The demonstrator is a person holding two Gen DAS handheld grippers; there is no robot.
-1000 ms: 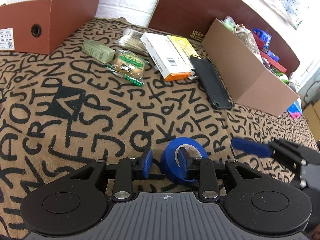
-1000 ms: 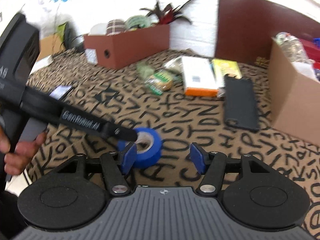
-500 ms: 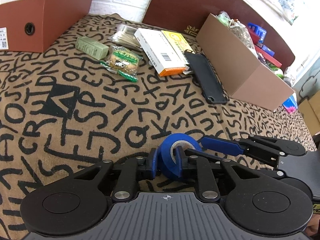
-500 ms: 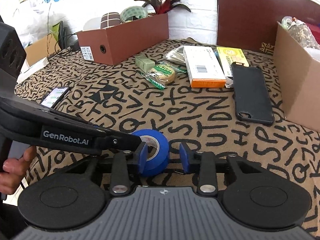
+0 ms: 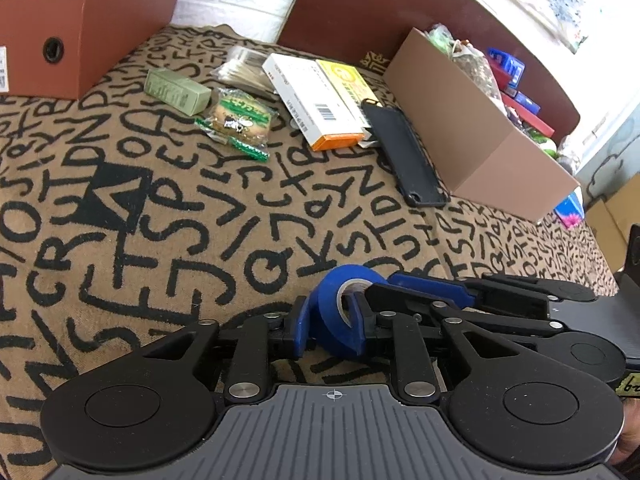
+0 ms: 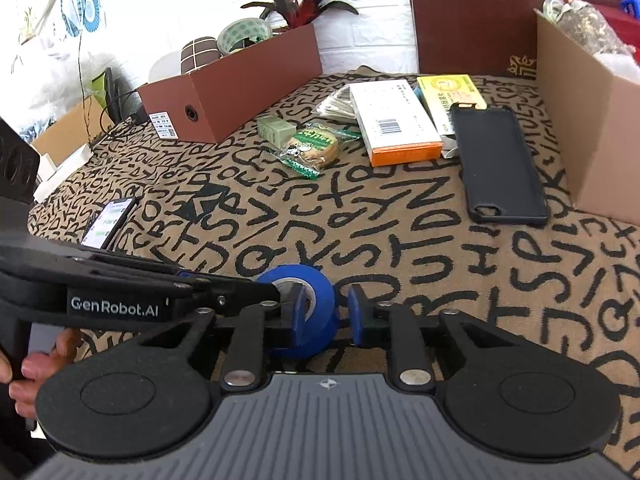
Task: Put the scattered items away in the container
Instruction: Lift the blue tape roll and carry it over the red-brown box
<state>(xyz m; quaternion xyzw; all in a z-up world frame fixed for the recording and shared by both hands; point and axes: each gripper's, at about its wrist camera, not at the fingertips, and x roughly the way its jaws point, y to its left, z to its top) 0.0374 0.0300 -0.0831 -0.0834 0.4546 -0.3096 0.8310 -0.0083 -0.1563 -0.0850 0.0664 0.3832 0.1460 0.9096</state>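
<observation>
A blue tape roll (image 5: 340, 312) stands on edge near the front of the patterned cloth. My left gripper (image 5: 330, 330) is shut on its wall, one finger outside and one in the hole. My right gripper (image 6: 326, 314) comes in from the side, its left finger inside the roll (image 6: 306, 312) and its right pad (image 6: 356, 316) just off the outer face. A cardboard box (image 5: 472, 128) with several items stands at the right. A snack packet (image 5: 240, 120), a green box (image 5: 176, 90), a white and orange box (image 5: 312, 100) and a black phone case (image 5: 404, 156) lie further back.
A brown shoebox (image 5: 80, 40) with items in it stands at the back left. A dark lid (image 5: 400, 8) leans on the wall behind the cardboard box. A smartphone (image 6: 110, 222) lies near the cloth's left edge in the right wrist view.
My left gripper closed on the tape roll and tipped it up. My right gripper moved in to the roll and narrowed, its left finger now inside the hole.
</observation>
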